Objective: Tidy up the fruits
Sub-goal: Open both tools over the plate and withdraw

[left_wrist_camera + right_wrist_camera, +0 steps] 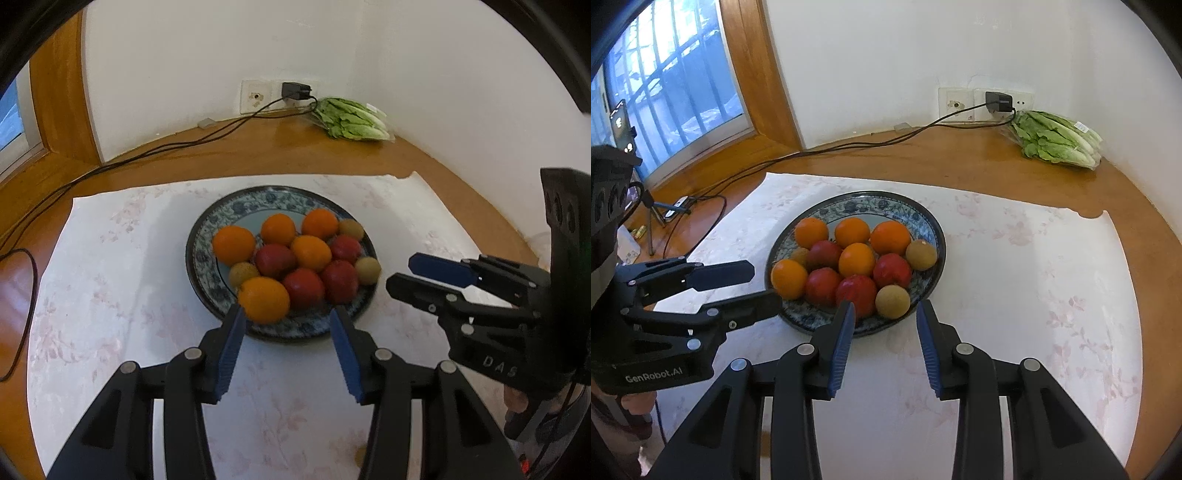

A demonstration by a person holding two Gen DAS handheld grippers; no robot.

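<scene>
A blue-patterned plate [240, 206] [931, 225] on a white floral cloth holds several oranges [233, 245] [890, 237], several red apples [303, 288] [856, 294] and three small brown fruits [368, 270] [892, 301]. My left gripper [288, 314] [761, 284] is open and empty at the plate's near edge, its tips beside the nearest orange [263, 300]. My right gripper [884, 308] [400, 273] is open and empty, its jaws either side of the nearest brown fruit, at the plate's right edge.
The white cloth [110, 295] [1034, 295] covers a round wooden table [258, 147]. A bagged lettuce [351, 120] [1056, 142] lies at the back wall by a socket with a black charger [295, 90] and cable [147, 151]. A window [665, 92] is on the left.
</scene>
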